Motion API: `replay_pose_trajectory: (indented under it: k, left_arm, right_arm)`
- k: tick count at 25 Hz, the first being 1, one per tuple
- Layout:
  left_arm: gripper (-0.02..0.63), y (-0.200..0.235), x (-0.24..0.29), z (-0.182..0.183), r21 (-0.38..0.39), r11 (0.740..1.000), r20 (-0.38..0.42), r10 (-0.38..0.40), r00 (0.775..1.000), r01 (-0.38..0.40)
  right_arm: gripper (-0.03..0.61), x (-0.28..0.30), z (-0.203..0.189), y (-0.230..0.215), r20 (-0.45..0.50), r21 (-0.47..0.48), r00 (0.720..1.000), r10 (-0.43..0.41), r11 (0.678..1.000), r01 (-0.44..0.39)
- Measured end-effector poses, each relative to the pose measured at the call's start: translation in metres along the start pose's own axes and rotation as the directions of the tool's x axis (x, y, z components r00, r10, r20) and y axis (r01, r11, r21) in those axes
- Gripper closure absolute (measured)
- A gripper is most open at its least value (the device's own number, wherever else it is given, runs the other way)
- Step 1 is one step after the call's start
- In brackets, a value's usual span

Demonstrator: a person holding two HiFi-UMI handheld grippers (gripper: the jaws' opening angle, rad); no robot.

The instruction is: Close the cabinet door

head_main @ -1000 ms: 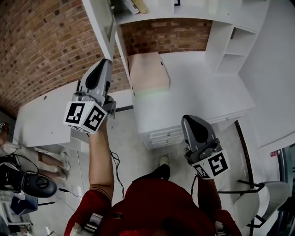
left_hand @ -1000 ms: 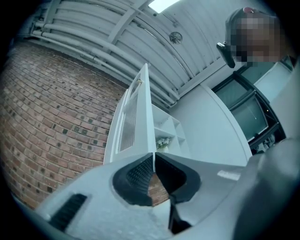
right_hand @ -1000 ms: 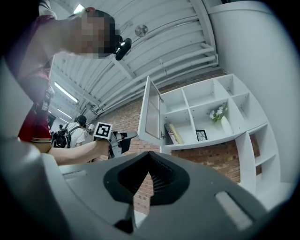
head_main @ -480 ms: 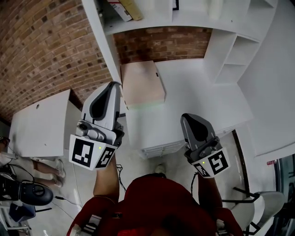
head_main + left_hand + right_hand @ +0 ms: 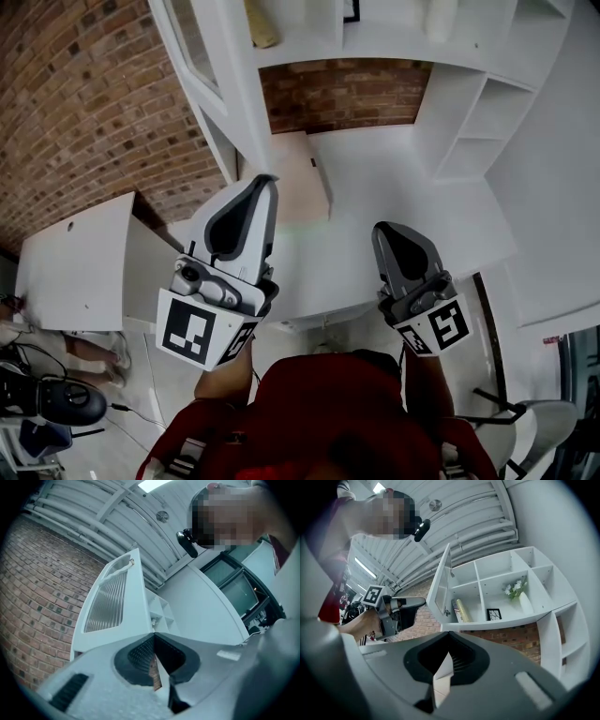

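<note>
Left gripper (image 5: 266, 180) comes off the open door (image 5: 440, 581), jaws together; right gripper (image 5: 382, 228) closed too, both empty; cabinet (image 5: 501, 622) holds roll (image 5: 463, 610), frame (image 5: 493, 614), vase (image 5: 525, 603).

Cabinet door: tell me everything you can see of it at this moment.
The cabinet door is a white frame around a ribbed, translucent pane, with small fittings, likely hinges, along its cabinet-side edge. It stands wide open, swung out to the left of the shelf unit, upright, in front of the brick wall. The shut left gripper sits close beside its lower part; whether they touch cannot be told.
</note>
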State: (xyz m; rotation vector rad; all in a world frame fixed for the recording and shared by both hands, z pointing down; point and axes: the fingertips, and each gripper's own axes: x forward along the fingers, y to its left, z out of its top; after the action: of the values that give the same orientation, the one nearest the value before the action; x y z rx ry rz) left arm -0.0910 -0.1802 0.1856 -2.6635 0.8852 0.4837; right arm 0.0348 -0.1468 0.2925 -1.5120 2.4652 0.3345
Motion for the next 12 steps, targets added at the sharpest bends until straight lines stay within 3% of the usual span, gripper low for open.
replay_pose_trajectory:
  k: [8, 12]
  left_arm:
    - [0.609, -0.005, 0.036, -0.014, -0.002, 1.0, -0.019, 0.029, 0.999, -0.029]
    - [0.609, -0.004, 0.054, -0.024, 0.035, 0.995, -0.043, 0.096, 0.994, -0.095]
  right_arm:
    - [0.565, 0.008, -0.005, -0.026, 0.007, 0.024, 0.999, 0.043, 0.999, -0.043]
    - [0.565, 0.008, -0.006, -0.039, 0.019, 0.037, 0.996, 0.09, 0.995, -0.091]
